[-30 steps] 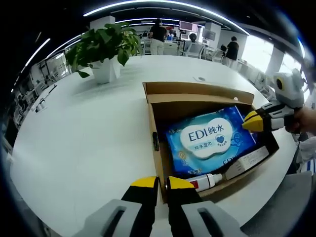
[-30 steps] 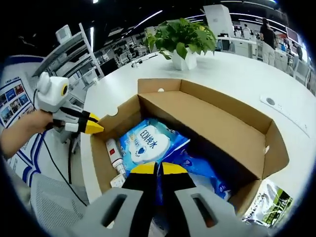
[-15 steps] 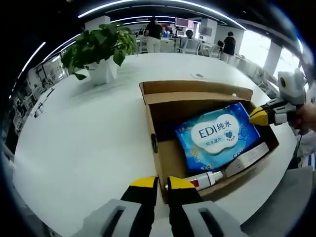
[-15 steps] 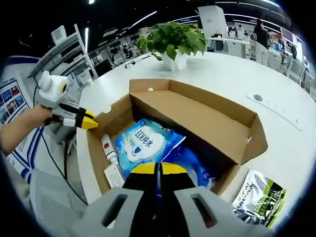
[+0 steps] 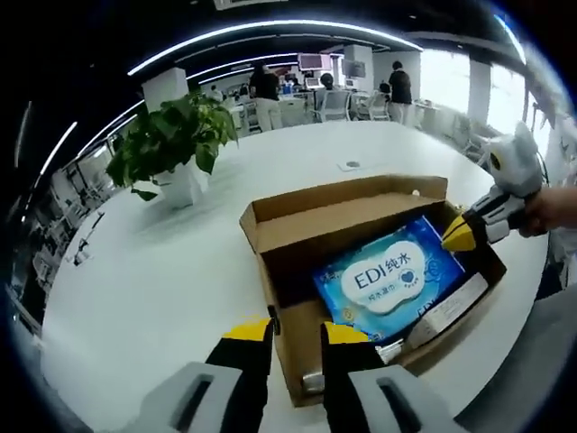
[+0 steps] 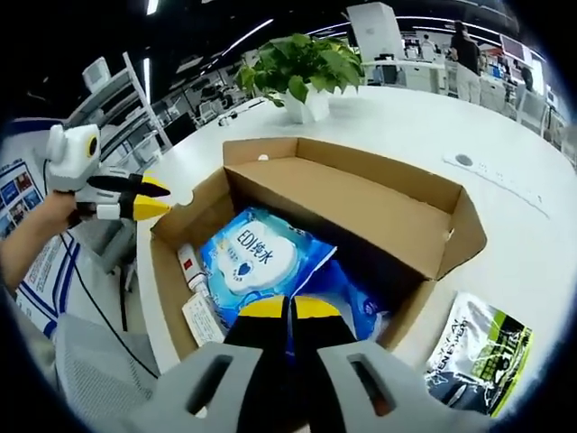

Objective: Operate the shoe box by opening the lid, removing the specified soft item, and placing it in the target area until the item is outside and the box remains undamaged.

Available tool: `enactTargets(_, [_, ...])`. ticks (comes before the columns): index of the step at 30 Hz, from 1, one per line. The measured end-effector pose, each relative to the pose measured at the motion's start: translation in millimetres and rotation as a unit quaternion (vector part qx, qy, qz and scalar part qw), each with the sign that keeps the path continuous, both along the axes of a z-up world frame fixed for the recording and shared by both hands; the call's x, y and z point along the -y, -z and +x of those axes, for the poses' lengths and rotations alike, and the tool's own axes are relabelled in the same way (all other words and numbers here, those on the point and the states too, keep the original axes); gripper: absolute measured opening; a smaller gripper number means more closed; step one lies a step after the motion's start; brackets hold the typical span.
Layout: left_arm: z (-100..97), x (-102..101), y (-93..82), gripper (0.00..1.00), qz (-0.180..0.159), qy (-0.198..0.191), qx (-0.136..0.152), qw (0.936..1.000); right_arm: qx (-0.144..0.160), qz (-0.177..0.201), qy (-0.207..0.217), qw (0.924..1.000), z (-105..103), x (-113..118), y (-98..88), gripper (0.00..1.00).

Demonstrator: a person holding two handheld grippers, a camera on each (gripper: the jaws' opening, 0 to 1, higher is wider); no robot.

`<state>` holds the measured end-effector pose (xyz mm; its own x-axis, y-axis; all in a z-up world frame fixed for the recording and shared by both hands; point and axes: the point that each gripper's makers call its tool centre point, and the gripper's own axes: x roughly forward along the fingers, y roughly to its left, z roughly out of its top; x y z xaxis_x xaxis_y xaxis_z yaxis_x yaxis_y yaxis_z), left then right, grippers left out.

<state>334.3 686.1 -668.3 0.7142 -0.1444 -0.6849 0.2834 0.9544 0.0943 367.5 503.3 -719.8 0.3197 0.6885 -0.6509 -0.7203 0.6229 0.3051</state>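
Note:
The cardboard shoe box [image 5: 335,213] [image 6: 361,206] stands open on the white table, its lid folded up along one long side. Inside lies a blue wipes pack [image 5: 389,275] [image 6: 254,257] with a white label. My right gripper [image 6: 288,308] is shut on the pack's near edge; in the left gripper view the right gripper [image 5: 458,236] sits at the pack's right end. My left gripper [image 5: 296,332] is open with the box's near wall between its jaws. In the right gripper view the left gripper [image 6: 149,197] shows beside the box's left rim, tips apart.
A small bottle with a red label [image 6: 189,268] and a flat white carton [image 6: 200,316] lie in the box beside the pack. A dark printed packet [image 6: 478,352] lies on the table at the right. A potted plant [image 5: 171,140] stands farther back. People stand far off.
My left gripper's jaws have parted from nearly shut to open. Both views have shifted with the hands. The right gripper still holds the pack's edge.

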Motion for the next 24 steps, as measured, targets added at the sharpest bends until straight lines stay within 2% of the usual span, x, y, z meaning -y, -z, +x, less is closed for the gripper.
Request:
enactTargets(4, [4.8,12.4,9.5,0.23,-0.003,0.022,-0.022,0.9995,0.0,-0.002,0.0,1.0,0.0,1.0,1.6,0.0])
enactTargets(7, [4.1,19.9,27.8,0.25,-0.015,0.033,-0.067,0.9971,0.003,-0.008,0.0,1.0,-0.2,2.2,3.4,0.0])
enactTargets(10, [6.1,26.8,42.0,0.25,-0.028,0.042,-0.096,0.9942,0.002,-0.009,0.002,1.0,0.2,2.8,4.8,0.0])
enactTargets(11, [4.9,28.7,48.5,0.25,-0.028,0.046,-0.115,0.9919,0.002,-0.01,0.002,0.9999,0.1,3.1,5.2,0.0])
enactTargets(13, [8.7,31.6,53.7,0.25,-0.029,0.052,-0.12,0.991,0.003,-0.012,0.002,0.9999,-0.2,3.6,5.9,0.0])
enactTargets(15, [7.7,34.8,62.0,0.25,-0.039,0.052,-0.146,0.9872,0.005,-0.015,0.001,0.9999,-0.6,4.1,6.6,0.0])
enactTargets(18, [11.7,35.9,70.1,0.25,-0.033,0.058,-0.153,0.9859,0.01,-0.021,-0.003,0.9997,-1.2,4.5,7.8,0.0])
enactTargets(19, [10.2,36.7,73.4,0.25,-0.032,0.063,-0.164,0.9839,0.012,-0.023,-0.005,0.9997,-1.5,4.8,8.0,0.0])
enactTargets(24, [10.0,43.9,80.8,0.21,-0.049,0.076,-0.175,0.9804,0.017,-0.03,-0.008,0.9994,-1.9,6.2,10.7,0.0])
